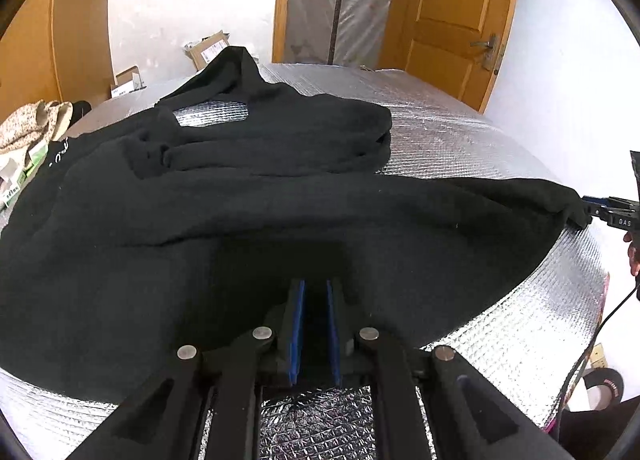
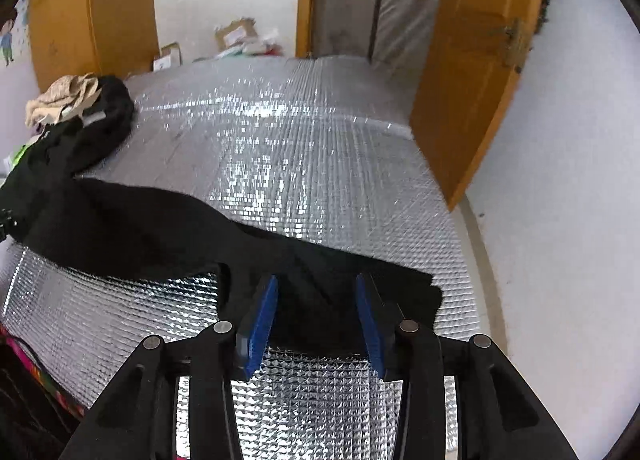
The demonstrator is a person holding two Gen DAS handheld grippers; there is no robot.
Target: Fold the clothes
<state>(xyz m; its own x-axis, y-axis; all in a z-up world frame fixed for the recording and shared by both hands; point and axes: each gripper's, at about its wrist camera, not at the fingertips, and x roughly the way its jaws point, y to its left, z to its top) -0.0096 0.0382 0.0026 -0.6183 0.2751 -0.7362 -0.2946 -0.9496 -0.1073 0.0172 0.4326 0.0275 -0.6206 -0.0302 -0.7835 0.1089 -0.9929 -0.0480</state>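
Jaws of the left gripper (image 1: 316, 292): blue pads nearly together, a narrow gap with black cloth between them; reads as pinching the near hem of the black garment (image 1: 240, 220). Jaws of the right gripper (image 2: 318, 300): spread wide, pads standing either side of a loose end of the same garment (image 2: 128, 224); in its own view they are not closed on anything. In the left view the right gripper (image 1: 612, 212) sits at the garment's far right corner, so close that contact there cannot be settled.

The garment lies across the near part of a silver foil-quilted mat (image 2: 300, 148), which covers what may be a bed or a bench. One part is doubled over itself in a thick roll toward the middle, a sleeve or strip runs out to the right, and the surface is wrinkled rather than flat. Judgement: the two grippers stand at opposite ends of the near edge to stretch it taut; whether this is spreading it out or a fold under way, I cannot tell.

Further back on the left is a pile of other clothes (image 2: 76, 100), beige over black, touching the garment's far left part; it could crowd a fold in that direction. The right half of the mat is bare. Beyond the mat are cardboard boxes (image 2: 236, 34) against the wall, and an open wooden door (image 2: 472, 80) on the right.
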